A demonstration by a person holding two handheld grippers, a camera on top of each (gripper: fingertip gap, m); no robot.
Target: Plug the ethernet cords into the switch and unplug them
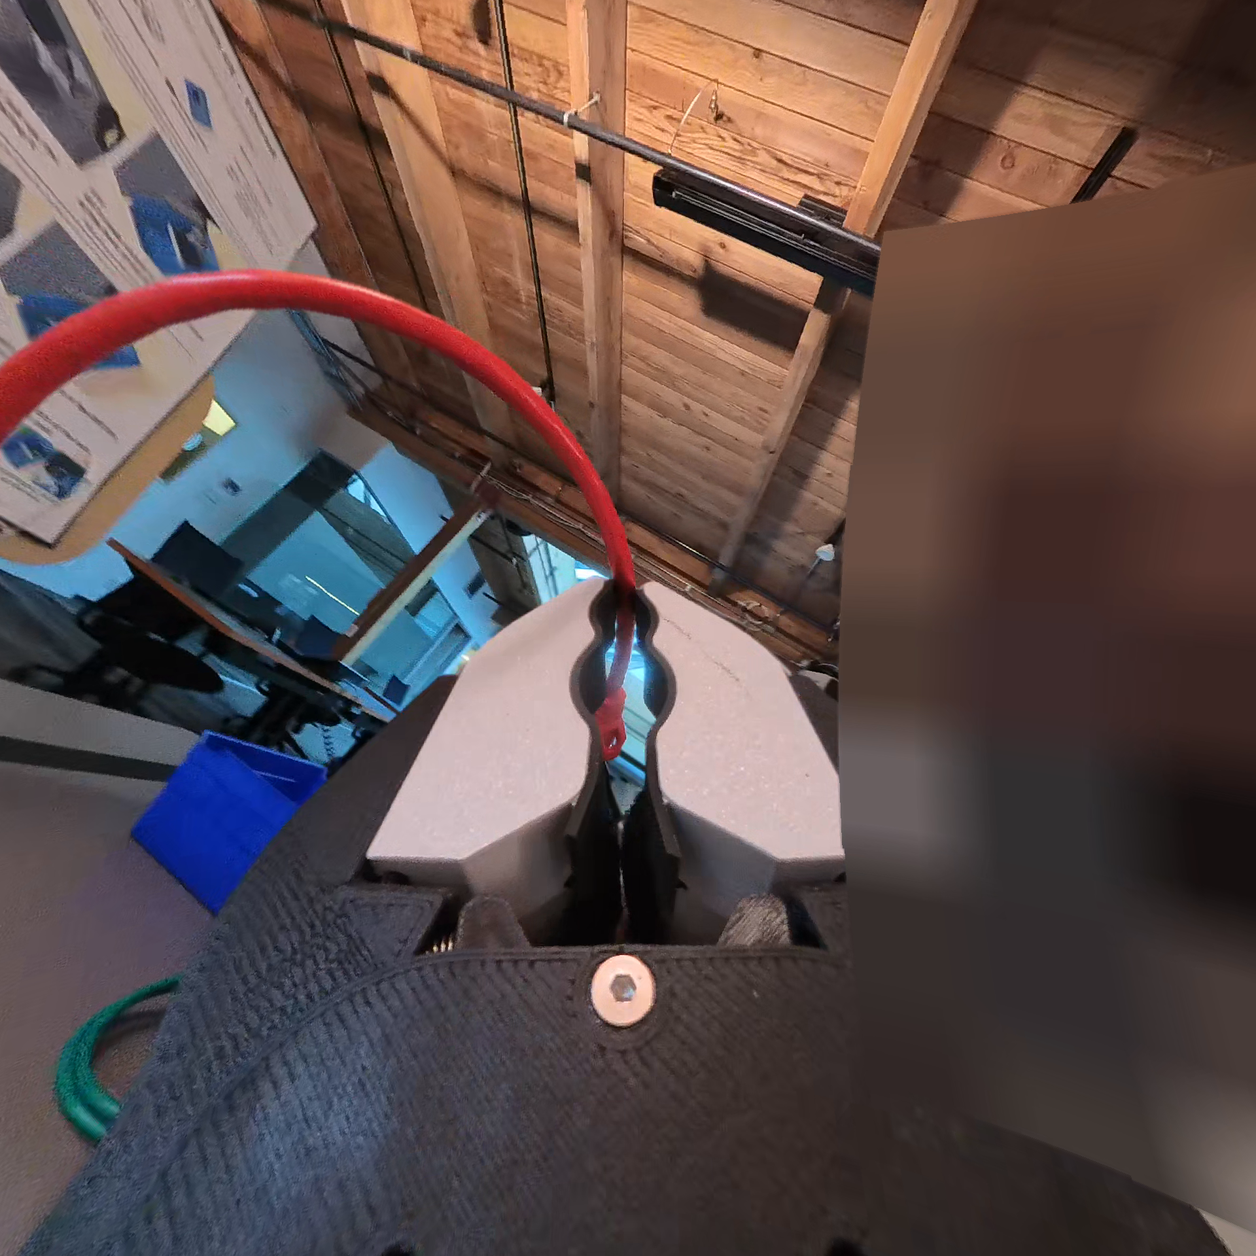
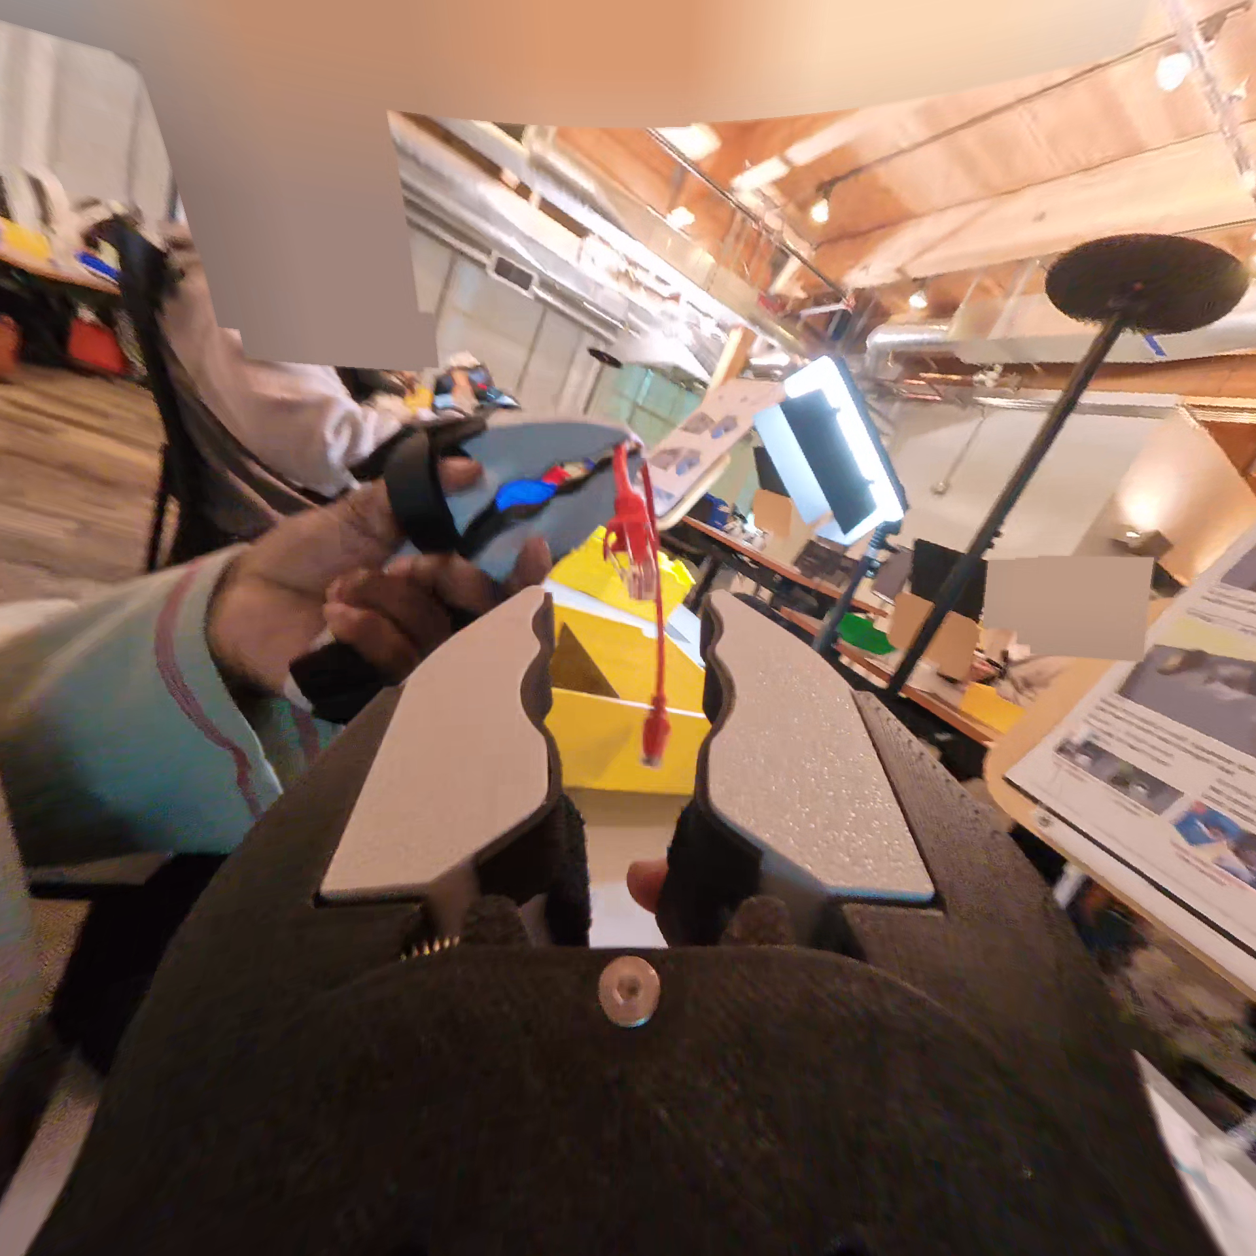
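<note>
My left gripper (image 1: pixel 622 612), two grey foam-like tongs on a black printed body, is closed around a thin red ethernet cord (image 1: pixel 326 299). The cord comes out at the tips, bends in a high arc to the left and is cut off by the picture edge. Between the tongs I see a small red piece of the cord in the wavy gap.

In the right wrist view, my right gripper (image 2: pixel 625 612) stands wide open and holds nothing. Ahead of its tips and a little to the left, the left gripper (image 2: pixel 544 476) is held by a hand (image 2: pixel 353 584) in a pale sleeve. From its tips the red cord hangs down; one red plug (image 2: pixel 656 730) with a clear end dangles in the gap between my right tongs, without touching them. A second plug (image 2: pixel 632 544) hangs higher, but it is blurred.

Behind the cord is a yellow plastic bin (image 2: pixel 612 734), partly hidden by the right tongs. Left of the left gripper, a blue plastic bin (image 1: pixel 224 815) stands on the grey table (image 1: pixel 68 917), and a green cable (image 1: pixel 81 1080) is half hidden under the gripper body. I cannot find the switch in either view.
</note>
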